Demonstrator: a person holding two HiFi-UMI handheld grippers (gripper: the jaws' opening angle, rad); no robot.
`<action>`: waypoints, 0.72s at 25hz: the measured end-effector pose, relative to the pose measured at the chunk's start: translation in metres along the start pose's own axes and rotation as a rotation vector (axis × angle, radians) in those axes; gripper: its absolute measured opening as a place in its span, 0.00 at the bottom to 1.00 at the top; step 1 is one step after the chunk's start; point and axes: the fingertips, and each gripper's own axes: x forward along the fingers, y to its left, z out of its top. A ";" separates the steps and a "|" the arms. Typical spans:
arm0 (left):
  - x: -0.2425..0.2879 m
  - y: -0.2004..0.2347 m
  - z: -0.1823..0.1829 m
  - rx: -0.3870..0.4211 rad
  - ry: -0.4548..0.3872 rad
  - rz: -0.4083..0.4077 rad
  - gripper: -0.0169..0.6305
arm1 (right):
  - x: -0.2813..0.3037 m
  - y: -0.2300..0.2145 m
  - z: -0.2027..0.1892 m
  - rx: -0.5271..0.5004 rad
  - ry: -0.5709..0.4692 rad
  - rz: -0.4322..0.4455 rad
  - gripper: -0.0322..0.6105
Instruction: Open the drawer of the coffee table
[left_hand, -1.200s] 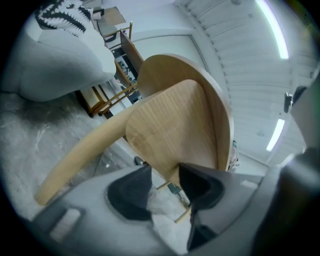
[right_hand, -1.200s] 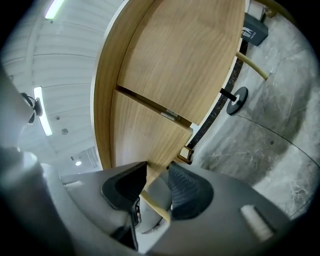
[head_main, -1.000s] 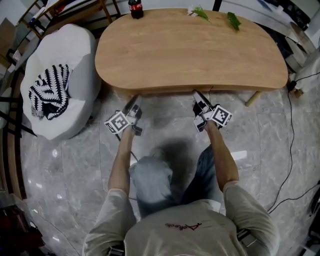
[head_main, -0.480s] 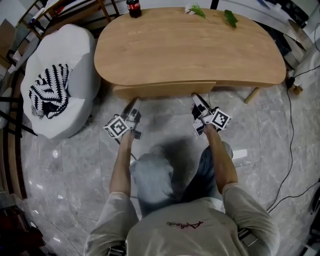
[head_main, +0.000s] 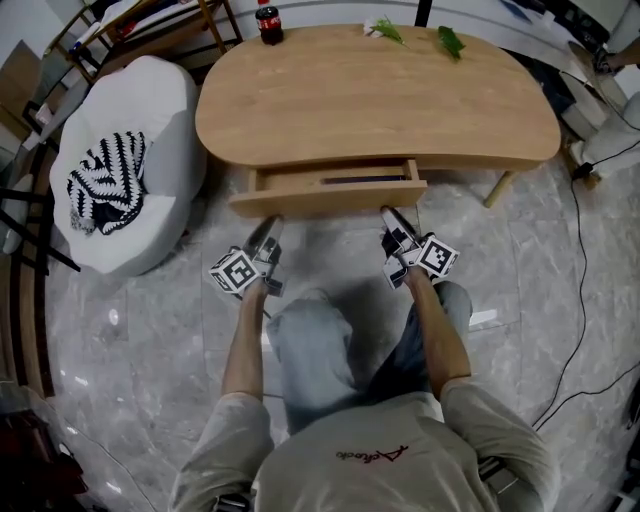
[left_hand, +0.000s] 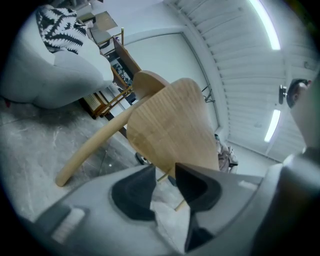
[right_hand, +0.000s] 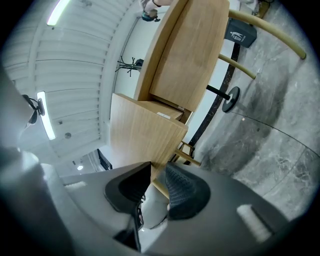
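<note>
Out from under the near edge of the coffee table (head_main: 380, 95) the drawer (head_main: 330, 197) has slid toward the person, and both hands have come back with it. Now it sticks out partway and you can see inside. The left gripper (head_main: 270, 225) bites the bottom edge of the drawer front near its left end, jaws partly apart with wood between them. The right gripper (head_main: 390, 218) holds the same edge near the right end, and its jaws have just been closing a little on the wood. A cola bottle (head_main: 268, 20) stands at the table's far edge.
</note>
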 end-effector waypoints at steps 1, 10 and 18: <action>-0.003 -0.003 -0.002 0.001 0.000 0.001 0.20 | -0.004 0.001 -0.001 0.002 -0.001 -0.006 0.19; -0.024 -0.020 -0.017 0.004 0.005 0.017 0.20 | -0.027 0.016 -0.011 0.008 0.004 -0.011 0.19; -0.028 -0.021 -0.022 0.035 0.017 0.041 0.18 | -0.031 0.019 -0.015 -0.026 0.020 -0.020 0.19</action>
